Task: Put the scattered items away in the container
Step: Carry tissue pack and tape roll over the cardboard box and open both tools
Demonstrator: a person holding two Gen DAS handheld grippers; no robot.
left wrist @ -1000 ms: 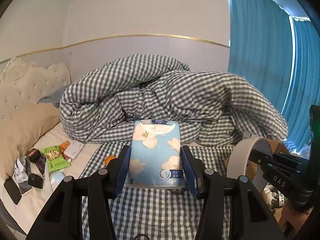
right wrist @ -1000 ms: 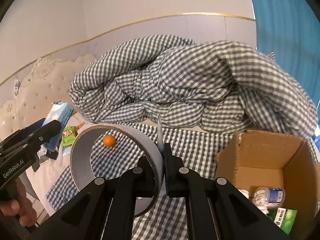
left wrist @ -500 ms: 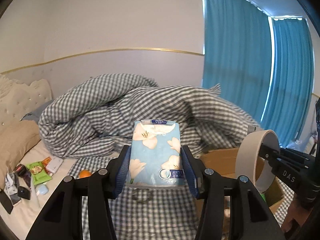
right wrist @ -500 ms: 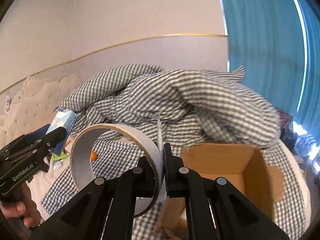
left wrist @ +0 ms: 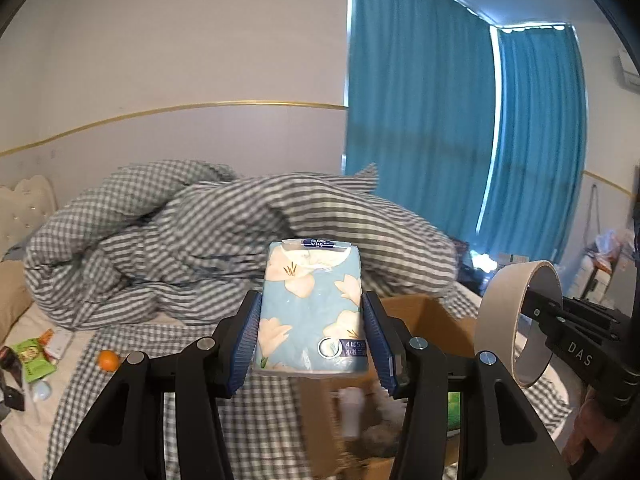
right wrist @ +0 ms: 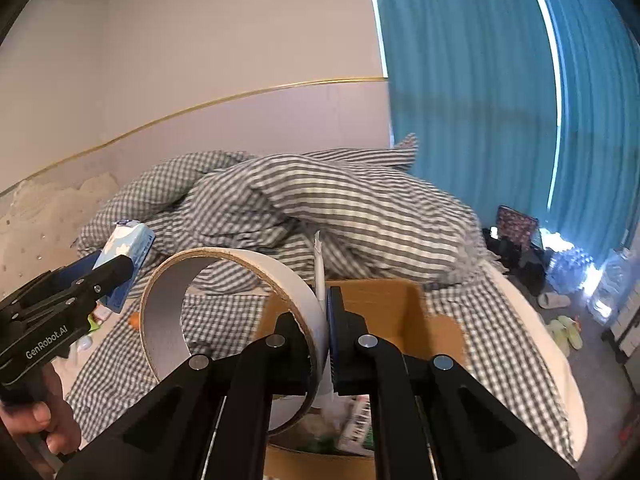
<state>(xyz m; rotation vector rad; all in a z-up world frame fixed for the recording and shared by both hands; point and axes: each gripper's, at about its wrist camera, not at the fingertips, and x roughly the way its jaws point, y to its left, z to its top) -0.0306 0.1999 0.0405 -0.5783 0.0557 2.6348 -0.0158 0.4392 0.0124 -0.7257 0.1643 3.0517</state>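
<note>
1. The duvet (left wrist: 224, 248) lies heaped at the back of the bed (left wrist: 36, 436), leaving the front free.
2. The box (right wrist: 384, 304) sits open-topped on the bed, below and just ahead of both grippers, so loads can probably drop straight in; some items already lie inside.
3. The tissue pack (left wrist: 312, 312) stands upright, pinched by its sides in the half-spread left gripper (left wrist: 312, 340), above the box's near edge.
4. The tape roll (right wrist: 236, 332) hangs from the right gripper (right wrist: 325, 336), whose jaws press together on its wall over the box.
5. An orange (left wrist: 108, 360) and packets (left wrist: 34, 360) wait at left, well apart.
</note>
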